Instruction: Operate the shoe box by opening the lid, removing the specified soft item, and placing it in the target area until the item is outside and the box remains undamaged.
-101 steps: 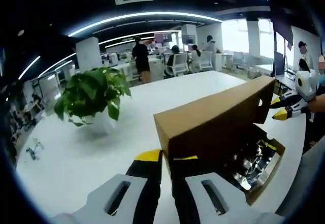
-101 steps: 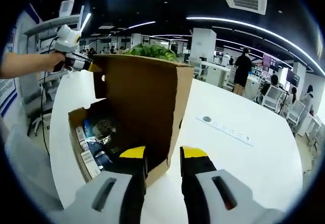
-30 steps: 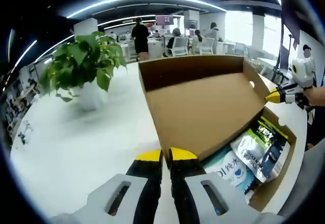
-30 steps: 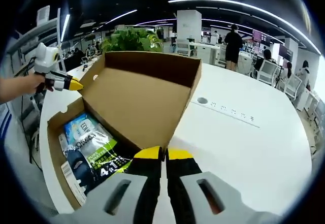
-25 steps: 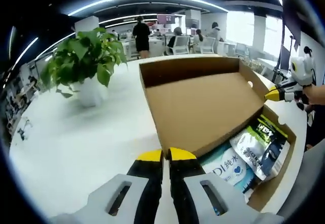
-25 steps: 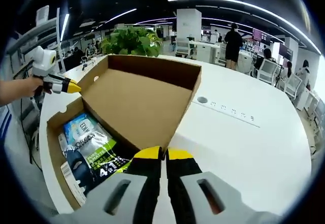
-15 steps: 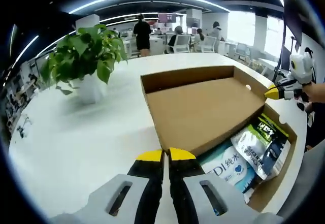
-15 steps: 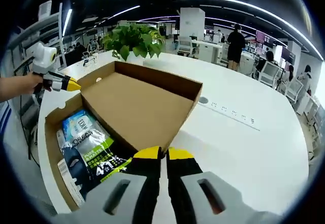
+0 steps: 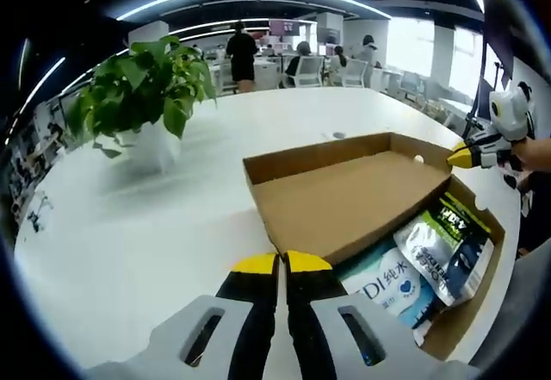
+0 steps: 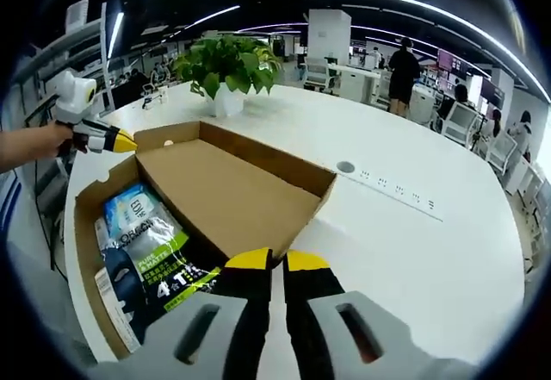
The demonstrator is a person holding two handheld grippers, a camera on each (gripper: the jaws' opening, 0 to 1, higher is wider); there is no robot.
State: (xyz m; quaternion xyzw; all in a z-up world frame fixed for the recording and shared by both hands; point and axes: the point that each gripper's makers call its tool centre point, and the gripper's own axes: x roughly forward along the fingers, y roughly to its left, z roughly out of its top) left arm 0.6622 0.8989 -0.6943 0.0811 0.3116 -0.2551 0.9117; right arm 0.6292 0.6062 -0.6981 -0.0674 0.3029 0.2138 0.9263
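The brown cardboard shoe box [image 9: 461, 315] stands open on a white table [image 9: 129, 242]. Its lid [image 9: 344, 199] is folded back and lies almost flat. My left gripper [image 9: 280, 264] is shut on one front corner of the lid, and my right gripper [image 10: 277, 262] is shut on the other corner. Each one also appears at the far corner in the other view: the right gripper [image 9: 465, 154] and the left gripper [image 10: 116, 142]. Inside the box [image 10: 82, 251] lie soft packs: a blue-and-white one [image 9: 387, 281] [image 10: 129, 212] and a green-and-dark one [image 9: 448, 242] [image 10: 168, 272].
A potted green plant [image 9: 142, 104] [image 10: 225, 70] stands on the table beyond the lid. A socket strip [image 10: 392, 197] and a round grommet [image 10: 345, 167] are set into the tabletop to the right. People and desks fill the office behind.
The lid has swung from upright over the box down and back to nearly flat, with both grippers shutting on its corners. The packs inside have come into sight.
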